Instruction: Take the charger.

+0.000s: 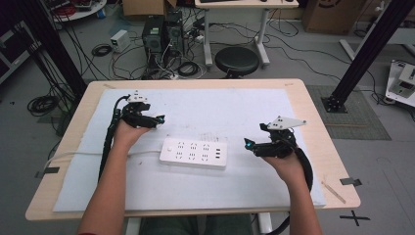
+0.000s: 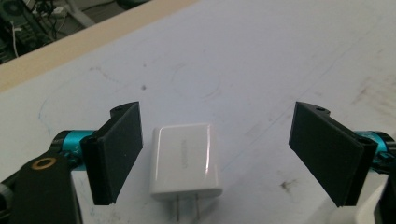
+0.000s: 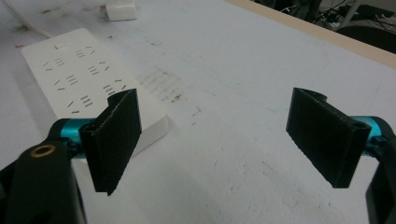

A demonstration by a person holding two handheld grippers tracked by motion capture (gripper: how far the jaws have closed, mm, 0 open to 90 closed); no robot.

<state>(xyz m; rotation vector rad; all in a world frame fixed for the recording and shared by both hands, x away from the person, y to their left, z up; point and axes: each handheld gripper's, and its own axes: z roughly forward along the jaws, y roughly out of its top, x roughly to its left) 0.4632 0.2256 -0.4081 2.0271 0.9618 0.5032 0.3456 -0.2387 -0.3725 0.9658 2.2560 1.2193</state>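
Here, left claw (image 2: 219,154) astride charger (image 2: 186,161)

The charger (image 2: 186,161), lower centre of the left gripper view, is glossy white plastic with bare metal prongs. The power strip (image 3: 88,79), upper left of the right gripper view, is smooth, matt white plastic. The mat (image 2: 261,60) is white, scuffed and stained. The table (image 1: 318,132) edge looks like light wood.
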